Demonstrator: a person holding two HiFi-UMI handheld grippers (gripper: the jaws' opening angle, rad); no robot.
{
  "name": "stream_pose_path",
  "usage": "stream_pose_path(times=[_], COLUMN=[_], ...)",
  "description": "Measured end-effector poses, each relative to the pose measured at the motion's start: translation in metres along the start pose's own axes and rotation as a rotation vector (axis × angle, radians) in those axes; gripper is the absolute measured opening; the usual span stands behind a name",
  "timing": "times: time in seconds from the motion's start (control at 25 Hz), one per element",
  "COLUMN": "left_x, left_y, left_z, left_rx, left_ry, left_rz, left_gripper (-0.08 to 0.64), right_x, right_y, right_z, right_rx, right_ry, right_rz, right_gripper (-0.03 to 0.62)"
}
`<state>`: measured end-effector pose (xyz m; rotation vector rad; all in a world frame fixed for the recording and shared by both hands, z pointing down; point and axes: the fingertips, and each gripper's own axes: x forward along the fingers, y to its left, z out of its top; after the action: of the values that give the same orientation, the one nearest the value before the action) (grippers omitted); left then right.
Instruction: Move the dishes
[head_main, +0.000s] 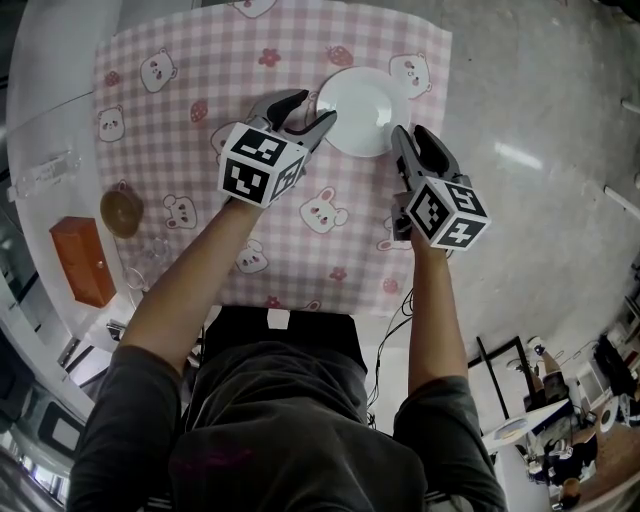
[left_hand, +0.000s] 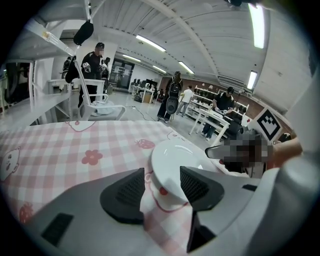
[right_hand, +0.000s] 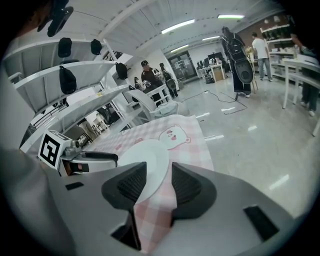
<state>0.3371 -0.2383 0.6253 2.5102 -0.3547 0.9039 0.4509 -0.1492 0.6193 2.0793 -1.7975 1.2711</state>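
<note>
Pink-and-white checked tablecloth with cartoon bears (head_main: 200, 90) covers the table, and the round white ceramic plate (head_main: 358, 105) sits flat on it near the far edge. I've got one tool on each side so the plate should come up level. The left gripper (head_main: 314, 110) is at the plate's left rim and the right gripper (head_main: 410, 135) at its right rim. Both have their jaws spread with the rim in the gap, pads not biting yet. I reckon pinching is the next bit.
</note>
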Motion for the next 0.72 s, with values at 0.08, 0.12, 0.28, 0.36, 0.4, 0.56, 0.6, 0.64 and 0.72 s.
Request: stream_pose_path(times=[0.08, 0.12, 0.28, 0.36, 0.4, 0.56, 0.6, 0.64, 0.72], left_x=[0.002, 0.003, 0.007, 0.008, 0.009, 0.01, 0.01, 0.01, 0.009], left_y=[-0.001, -0.001, 0.002, 0.003, 0.003, 0.005, 0.006, 0.006, 0.007], left_z=[0.001, 0.001, 0.0, -0.002, -0.003, -0.005, -0.005, -0.005, -0.004], left_rx=[0.0, -0.001, -0.005, -0.001, 0.001, -0.02, -0.031, -0.042, -0.06], left_ry=[0.006, 0.01, 0.038, 0.057, 0.066, 0.088, 0.09, 0.091, 0.092], left_rz=[-0.004, -0.005, 0.007, 0.013, 0.016, 0.023, 0.024, 0.024, 0.026], left_gripper=[0.215, 0.208, 0.189, 0.176, 0.17, 0.152, 0.146, 0.144, 0.135], right_x=[0.003, 0.005, 0.01, 0.01, 0.011, 0.011, 0.011, 0.011, 0.012], right_y=[0.0, 0.0, -0.003, -0.003, -0.002, -0.002, -0.001, 0.0, 0.003], right_z=[-0.001, -0.002, -0.004, -0.004, -0.004, -0.005, -0.005, -0.005, -0.004], right_rx=[-0.002, -0.004, -0.014, -0.017, -0.02, -0.032, -0.036, -0.04, -0.047], right_ry=[0.01, 0.015, 0.025, 0.028, 0.029, 0.03, 0.032, 0.033, 0.036], right_rz=[0.0, -0.001, -0.009, -0.01, -0.01, -0.015, -0.015, -0.015, -0.013], right_gripper=[0.161, 0.161, 0.161, 0.16, 0.16, 0.158, 0.158, 0.158, 0.156])
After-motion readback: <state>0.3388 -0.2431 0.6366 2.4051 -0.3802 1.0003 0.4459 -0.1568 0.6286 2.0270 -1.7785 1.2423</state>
